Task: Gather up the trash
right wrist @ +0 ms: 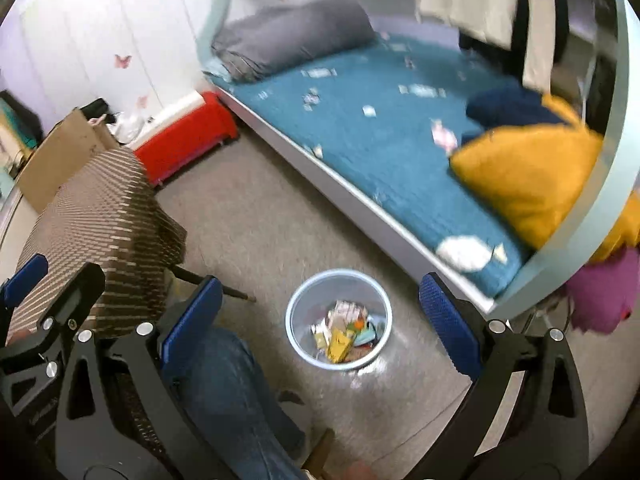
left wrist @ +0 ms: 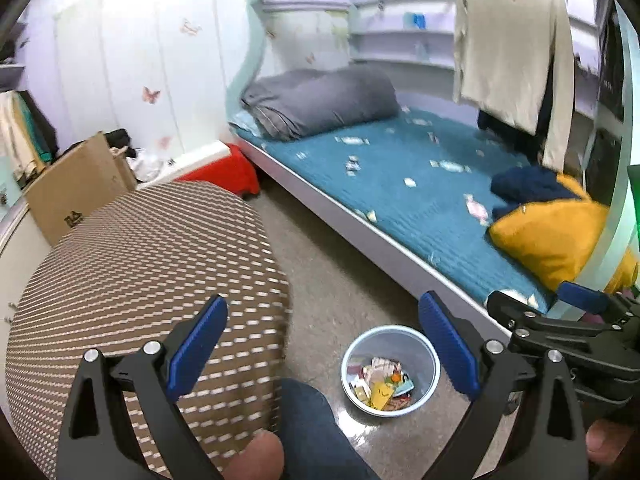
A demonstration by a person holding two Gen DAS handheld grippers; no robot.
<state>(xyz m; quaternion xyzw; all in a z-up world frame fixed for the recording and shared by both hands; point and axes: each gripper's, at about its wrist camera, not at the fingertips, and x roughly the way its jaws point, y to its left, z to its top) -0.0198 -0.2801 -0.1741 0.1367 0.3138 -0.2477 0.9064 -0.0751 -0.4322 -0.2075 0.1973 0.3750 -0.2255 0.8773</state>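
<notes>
A pale blue waste bin (left wrist: 390, 368) (right wrist: 339, 320) stands on the floor beside the bed, with wrappers and paper scraps inside. Several small wrappers (left wrist: 476, 209) (right wrist: 444, 136) lie scattered over the teal mattress (left wrist: 400, 184) (right wrist: 380, 148). A larger white wrapper (right wrist: 466, 254) rests near the mattress's front corner. My left gripper (left wrist: 324, 320) hangs open above the floor and bin, holding nothing. My right gripper (right wrist: 320, 292) is open too, over the bin, empty. The right gripper (left wrist: 560, 320) shows at the right edge of the left wrist view.
A brown woven chair seat (left wrist: 140, 280) (right wrist: 100, 232) stands left of the bin. A person's jeans-clad leg (left wrist: 312, 428) (right wrist: 228, 392) is below. A yellow cushion (left wrist: 548, 236), grey rolled duvet (left wrist: 320, 100), red box (right wrist: 184, 140), cardboard box (left wrist: 76, 188) and hanging clothes (left wrist: 512, 48) surround the bed.
</notes>
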